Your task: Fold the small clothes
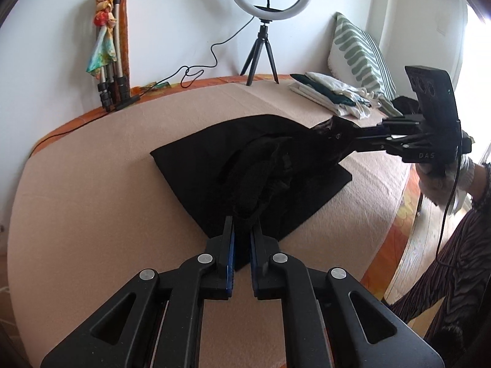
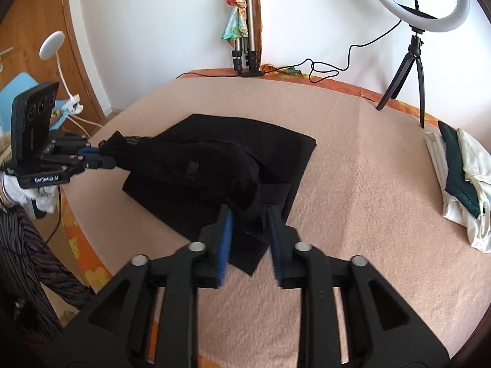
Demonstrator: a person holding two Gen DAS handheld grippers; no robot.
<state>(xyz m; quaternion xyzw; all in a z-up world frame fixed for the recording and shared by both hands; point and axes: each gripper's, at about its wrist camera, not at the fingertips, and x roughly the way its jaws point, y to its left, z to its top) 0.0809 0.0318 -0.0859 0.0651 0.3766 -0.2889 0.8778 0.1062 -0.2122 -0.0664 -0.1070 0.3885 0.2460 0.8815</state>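
Note:
A small black garment [image 1: 270, 159] with a mesh part is stretched between my two grippers, just above a flat black cloth [image 1: 190, 165] on the peach blanket [image 1: 92, 168]. In the left wrist view my left gripper [image 1: 243, 224] is shut on one end of the garment. The right gripper [image 1: 349, 138] is at the other end, held by a white-gloved hand [image 1: 442, 178]. In the right wrist view my right gripper [image 2: 249, 214] has its jaws apart, the garment's [image 2: 214, 165] band lying loose between them. The left gripper [image 2: 104, 156] grips the far end.
A stack of folded white and dark green clothes [image 2: 460, 178] lies at the right of the blanket. A ring light on a small tripod [image 2: 414, 55] stands at the back. A folded tripod with a scarf [image 2: 245, 30] leans on the wall. A striped pillow [image 1: 359, 52] sits behind the stack.

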